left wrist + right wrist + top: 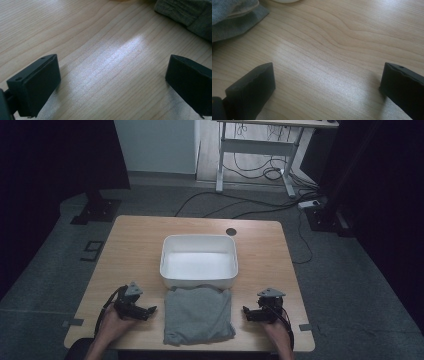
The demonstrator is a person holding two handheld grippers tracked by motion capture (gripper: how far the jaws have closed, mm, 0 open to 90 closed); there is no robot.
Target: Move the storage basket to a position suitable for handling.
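A folded grey cloth (199, 314) lies on the wooden table (140, 250) near its front edge, just in front of a white rectangular tub (198, 261). My left gripper (151, 310) rests low over the table to the cloth's left, open, jaws wide apart with bare wood between them (112, 82); the cloth's edge (190, 12) shows at the upper right of the left gripper view. My right gripper (246, 312) sits to the cloth's right, open too, over bare wood (327, 87). The cloth's corner (234, 17) shows at the upper left of the right gripper view.
The tub looks empty. A round dark cable hole (230, 232) sits near the table's far edge. Beyond the table, cables (260, 205) run across the floor and a desk frame (255, 150) stands at the back.
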